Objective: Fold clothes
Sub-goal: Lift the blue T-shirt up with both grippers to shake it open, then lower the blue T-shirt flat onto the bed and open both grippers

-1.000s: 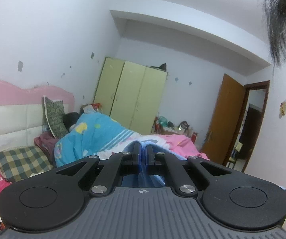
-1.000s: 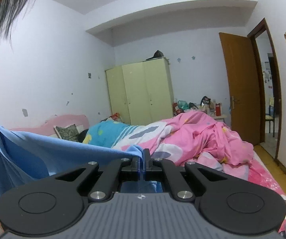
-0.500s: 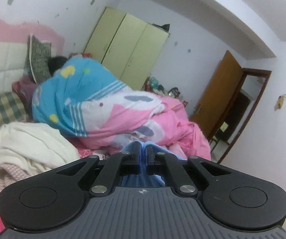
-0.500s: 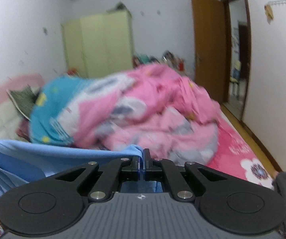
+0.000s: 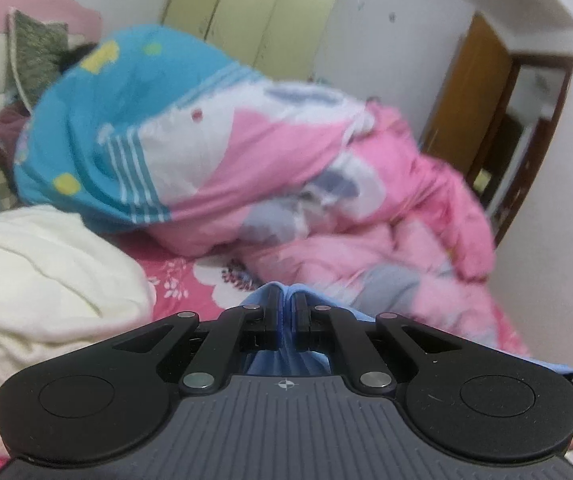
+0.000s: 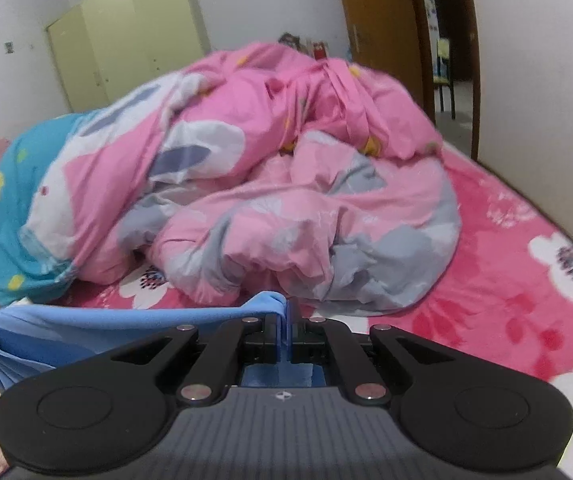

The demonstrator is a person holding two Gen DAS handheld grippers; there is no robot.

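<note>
Left gripper pinching bunched fold of blue garment, smooth thin cloth. Right gripper clamped on same garment; cloth edge stretches toward 9 o'clock, hanging slack. Puffy pink-blue quilt heaped at 12 o'clock on pink floral bedsheet. Fluffy cream blanket at 9 o'clock.

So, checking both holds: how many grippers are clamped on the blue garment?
2: left gripper pinches bunched light-blue cloth garment; right gripper grips its edge.
</note>
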